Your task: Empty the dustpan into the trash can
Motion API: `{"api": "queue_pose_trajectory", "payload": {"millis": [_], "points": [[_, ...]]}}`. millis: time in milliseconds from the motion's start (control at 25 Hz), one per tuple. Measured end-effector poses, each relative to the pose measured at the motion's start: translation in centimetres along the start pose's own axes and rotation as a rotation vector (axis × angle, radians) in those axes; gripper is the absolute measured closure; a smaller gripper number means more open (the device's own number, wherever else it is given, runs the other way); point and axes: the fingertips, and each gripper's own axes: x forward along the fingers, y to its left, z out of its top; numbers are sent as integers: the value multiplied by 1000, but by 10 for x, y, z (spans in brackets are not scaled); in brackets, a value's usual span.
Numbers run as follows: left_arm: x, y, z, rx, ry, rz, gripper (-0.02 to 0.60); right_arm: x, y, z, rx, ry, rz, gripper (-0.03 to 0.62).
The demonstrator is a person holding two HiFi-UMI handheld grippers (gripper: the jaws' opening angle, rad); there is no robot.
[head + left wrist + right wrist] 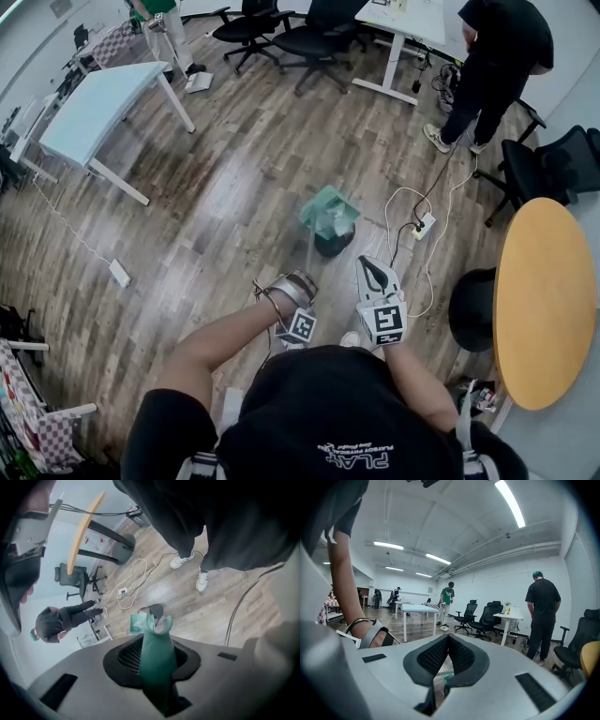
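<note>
A green dustpan (328,210) with white paper scraps in it is tipped over a small dark trash can (334,247) on the wooden floor ahead of me. Its thin green handle (308,255) runs back to my left gripper (302,278), which is shut on it. In the left gripper view the handle (157,658) sits between the jaws, with the dustpan (138,623) and the trash can (157,611) beyond. My right gripper (373,270) (447,641) hovers just right of the handle, pointing nearly level, its pads shut together on nothing.
A white power strip (424,225) with looping cables lies right of the can. A round yellow table (544,300) and a black stool (473,309) stand at the right. A person in black (492,66) stands at the far right; office chairs (319,37) and a pale blue table (98,108) lie farther off.
</note>
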Motion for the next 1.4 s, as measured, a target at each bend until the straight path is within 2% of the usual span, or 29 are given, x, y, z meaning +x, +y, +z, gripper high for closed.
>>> {"api": "queue_pose_trajectory", "payload": {"millis": [360, 600, 920, 1160, 1320, 1400], "points": [[-1, -1, 9, 71, -6, -5, 476, -3, -6, -10, 9, 17, -2, 571], [3, -20, 19, 241, 15, -5, 474, -1, -4, -7, 7, 10, 18, 571], [14, -55, 42, 381, -35, -69, 456, 3, 4, -4, 1, 8, 41, 571], [13, -66, 47, 371, -39, -70, 456, -1, 4, -11, -1, 20, 46, 571], [11, -67, 41, 394, -19, -72, 454, -2, 5, -10, 5, 18, 48, 571], [4, -63, 47, 376, -27, -68, 459, -2, 5, -8, 4, 13, 48, 571]]}}
